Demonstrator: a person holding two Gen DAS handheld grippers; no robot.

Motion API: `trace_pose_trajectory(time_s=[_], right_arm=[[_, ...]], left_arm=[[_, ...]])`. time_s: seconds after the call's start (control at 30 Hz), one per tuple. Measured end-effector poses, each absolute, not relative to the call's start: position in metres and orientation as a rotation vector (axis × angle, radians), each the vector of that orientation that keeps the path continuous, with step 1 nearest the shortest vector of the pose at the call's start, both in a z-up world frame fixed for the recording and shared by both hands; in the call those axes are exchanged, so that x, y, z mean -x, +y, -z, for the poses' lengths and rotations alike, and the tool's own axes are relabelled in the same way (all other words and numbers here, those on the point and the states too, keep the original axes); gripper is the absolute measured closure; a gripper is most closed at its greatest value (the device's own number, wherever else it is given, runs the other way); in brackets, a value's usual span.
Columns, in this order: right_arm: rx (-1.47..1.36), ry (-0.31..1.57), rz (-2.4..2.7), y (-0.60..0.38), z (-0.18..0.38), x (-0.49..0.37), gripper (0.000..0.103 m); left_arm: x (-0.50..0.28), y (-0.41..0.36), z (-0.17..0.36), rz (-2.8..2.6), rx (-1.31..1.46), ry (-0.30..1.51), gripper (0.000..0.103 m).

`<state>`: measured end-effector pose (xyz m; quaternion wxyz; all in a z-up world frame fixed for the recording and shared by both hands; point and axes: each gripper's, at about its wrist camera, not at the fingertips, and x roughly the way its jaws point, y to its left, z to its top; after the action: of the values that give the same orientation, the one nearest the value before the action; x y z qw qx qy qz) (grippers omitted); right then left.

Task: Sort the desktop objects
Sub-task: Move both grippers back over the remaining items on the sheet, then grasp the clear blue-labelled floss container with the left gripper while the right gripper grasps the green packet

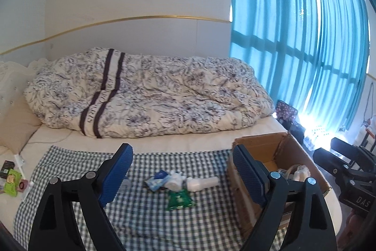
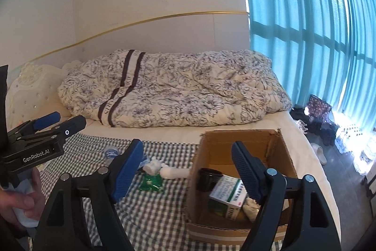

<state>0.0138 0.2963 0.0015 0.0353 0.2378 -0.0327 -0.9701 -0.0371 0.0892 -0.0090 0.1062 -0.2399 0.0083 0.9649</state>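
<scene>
Hanging over the checked cloth (image 1: 145, 222), the left gripper (image 1: 182, 174) had its blue fingers (image 1: 118, 177) spread wide, with nothing between them. Just ahead of it, between its fingers, lay a white bottle (image 1: 202, 183), a green packet (image 1: 179, 199) and a blue and white wrapper (image 1: 157, 181), all close together. The cardboard box (image 1: 303, 157) sat behind its right finger. The right gripper (image 2: 187, 171) was wide open too and held nothing. Ahead of it, the box (image 2: 242, 140) held a dark jar (image 2: 209, 179) and a green and white carton (image 2: 226, 197). A hand (image 2: 21, 201) held the left gripper's handle off to its left.
</scene>
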Motion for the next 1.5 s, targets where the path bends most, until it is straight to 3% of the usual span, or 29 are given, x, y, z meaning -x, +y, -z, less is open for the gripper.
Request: trace_pose_trajectory(time_s=[0.33, 0.53, 1.0, 1.5], right_arm=[[-0.690, -0.050, 2.934, 0.256, -0.016, -0.024, 0.014], [-0.666, -0.065, 2.894, 0.233, -0.019, -0.029, 0.000], [-0.705, -0.017, 2.864, 0.187, 0.003, -0.024, 0.000], [-0.806, -0.026, 2.840, 0.171, 0.056, 0.016, 0.000]], left_arm=[[0.017, 0.041, -0.007, -2.917, 0.673, -0.020, 0.004], [0.003, 0.011, -0.014, -2.982, 0.642, -0.048, 0.000], [0.006, -0.050, 0.008, -3.050, 0.711, -0.116, 0.000], [0.046, -0.056, 0.059, -3.030, 0.843, -0.065, 0.000]])
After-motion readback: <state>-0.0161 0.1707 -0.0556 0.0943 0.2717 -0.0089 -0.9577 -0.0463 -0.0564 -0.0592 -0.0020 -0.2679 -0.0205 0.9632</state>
